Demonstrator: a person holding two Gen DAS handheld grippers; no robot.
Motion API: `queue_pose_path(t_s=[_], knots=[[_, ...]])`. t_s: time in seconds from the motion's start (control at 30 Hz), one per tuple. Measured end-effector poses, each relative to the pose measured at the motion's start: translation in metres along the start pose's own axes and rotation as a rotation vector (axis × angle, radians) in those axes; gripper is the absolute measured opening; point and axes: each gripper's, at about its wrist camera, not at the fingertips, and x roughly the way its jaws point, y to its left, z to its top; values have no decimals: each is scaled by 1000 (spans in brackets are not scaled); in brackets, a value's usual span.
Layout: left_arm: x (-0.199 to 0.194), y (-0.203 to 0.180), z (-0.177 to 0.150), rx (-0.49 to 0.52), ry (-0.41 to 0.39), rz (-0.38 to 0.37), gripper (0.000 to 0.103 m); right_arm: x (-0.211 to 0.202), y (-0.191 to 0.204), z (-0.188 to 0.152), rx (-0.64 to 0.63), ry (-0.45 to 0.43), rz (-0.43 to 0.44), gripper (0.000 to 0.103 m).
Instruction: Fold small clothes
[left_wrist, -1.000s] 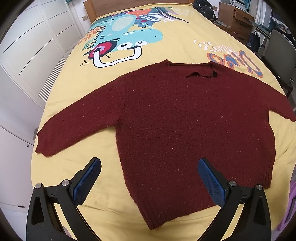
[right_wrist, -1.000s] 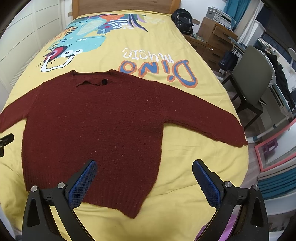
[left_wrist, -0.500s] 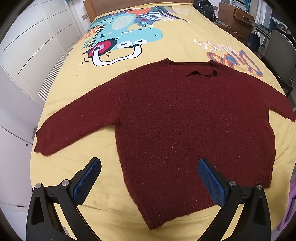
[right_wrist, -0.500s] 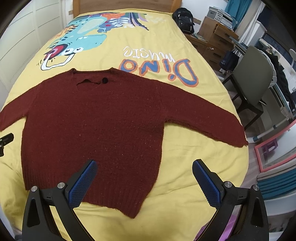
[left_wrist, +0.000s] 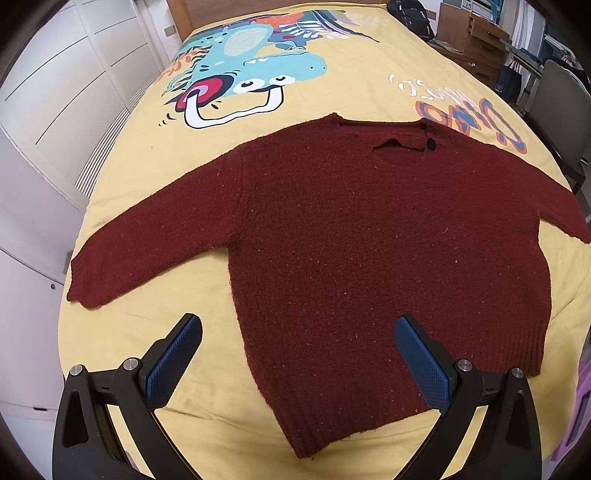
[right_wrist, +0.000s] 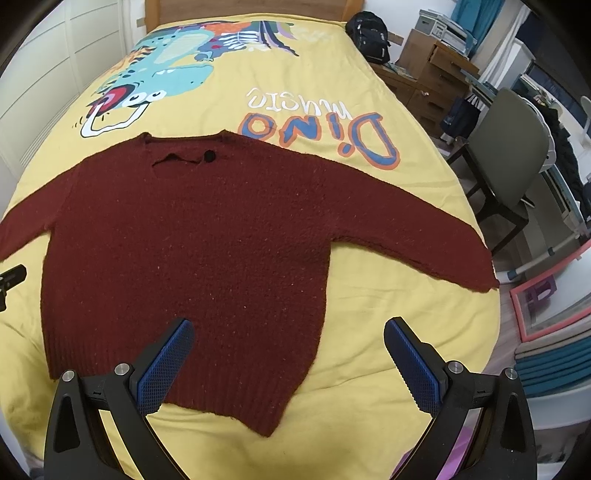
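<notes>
Two tongs, left gripper (left_wrist: 297, 343) and right gripper (right_wrist: 288, 341), gape wide, holding nothing. We see the sweater (left_wrist: 369, 240) flat on the bedspread (left_wrist: 351, 85), sleeves spread

Yellow dinosaur bedspread (right_wrist: 369, 332), grey chair (right_wrist: 513, 155)

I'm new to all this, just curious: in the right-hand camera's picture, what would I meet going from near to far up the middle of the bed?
right gripper → sweater hem → its black button at the neckline → yellow bedspread → dinosaur print → wooden headboard.
</notes>
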Motion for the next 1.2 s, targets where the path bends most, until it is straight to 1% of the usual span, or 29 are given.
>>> queue_pose_path(t_s=[0.1, 0.23, 0.37, 0.5, 0.57, 0.63, 0.67, 0.7, 0.87, 0.93, 1.07, 1.13, 1.2], knots=[[1, 1, 0, -1, 1, -1, 102, 4, -1, 0, 8, -3, 5, 102], [2, 1, 2, -8, 5, 4, 102, 10, -9, 0, 41, -56, 42, 102], [7, 5, 7, -10, 13, 1, 102, 29, -35, 5, 90, -72, 41, 102], [16, 11, 17, -34, 25, -2, 102, 57, -85, 18, 200, -87, 23, 102], [22, 15, 23, -53, 33, -7, 102, 75, -117, 25, 260, -88, -8, 102], [29, 19, 29, -66, 40, 3, 102, 100, -157, 32, 331, -62, -69, 102], [31, 20, 31, -67, 45, 10, 102, 108, -171, 34, 356, -53, -82, 102], [34, 22, 34, -70, 50, 17, 102, 123, -194, 37, 400, -34, -105, 102], [43, 26, 46, -91, 49, 21, 102, 173, -273, 37, 554, 52, -170, 102], [45, 29, 52, -119, 37, 28, 102, 192, -303, 32, 640, 81, -166, 102], [51, 31, 59, -156, 25, 17, 102, 222, -341, 16, 767, 106, -137, 102], [56, 32, 60, -171, 33, 12, 102, 235, -354, 6, 836, 117, -121, 102], [61, 33, 60, -176, 46, 12, 102, 243, -363, 0, 890, 110, -90, 102]])
